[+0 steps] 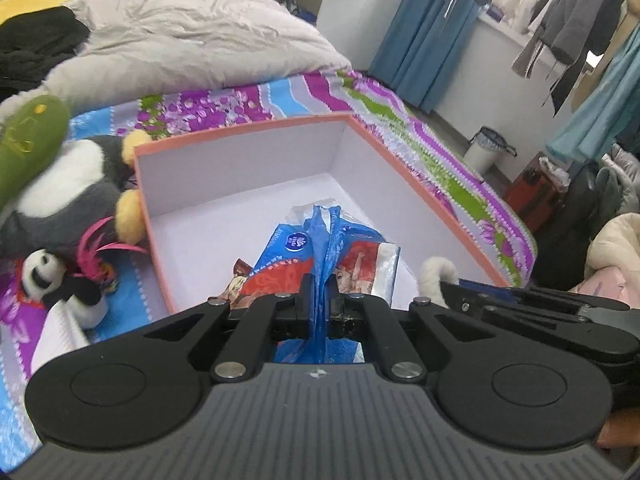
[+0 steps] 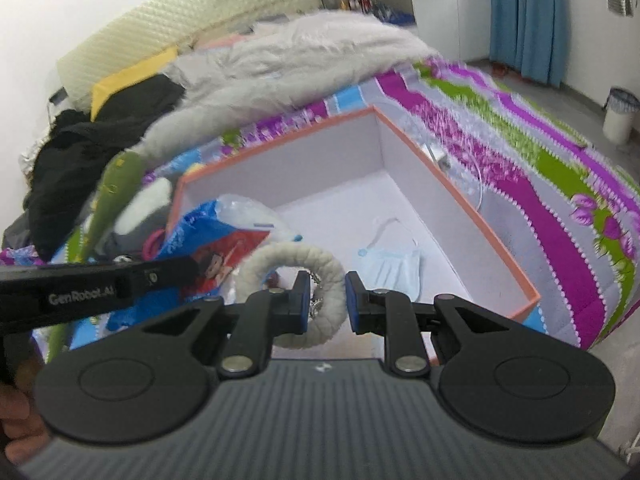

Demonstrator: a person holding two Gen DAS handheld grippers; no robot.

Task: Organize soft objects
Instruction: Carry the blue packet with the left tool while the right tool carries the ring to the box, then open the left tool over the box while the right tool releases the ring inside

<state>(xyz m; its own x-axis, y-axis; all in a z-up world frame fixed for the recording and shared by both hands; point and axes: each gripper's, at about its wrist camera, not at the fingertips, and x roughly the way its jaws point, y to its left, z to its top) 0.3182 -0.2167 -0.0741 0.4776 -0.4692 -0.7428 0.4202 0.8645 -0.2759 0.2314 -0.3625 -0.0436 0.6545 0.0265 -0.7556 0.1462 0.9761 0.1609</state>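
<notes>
Two items mid-carry over box (image 1: 420,196) on bed | L gripper (image 1: 319,300) clamped tight on blue tissue pack (image 1: 304,256) | R gripper (image 2: 328,300) pinched white braided ring (image 2: 296,280) | done: face mask (image 2: 394,266) inside | left: penguin plush (image 1: 72,192), panda toy (image 1: 60,280), green plush (image 1: 28,140) beside box.

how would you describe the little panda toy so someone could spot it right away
Start at the orange-rimmed box on the striped bedspread. Left of it sits a big grey and white plush, and the panda toy lies just in front of that plush. It is the only small black and white one there.
</notes>
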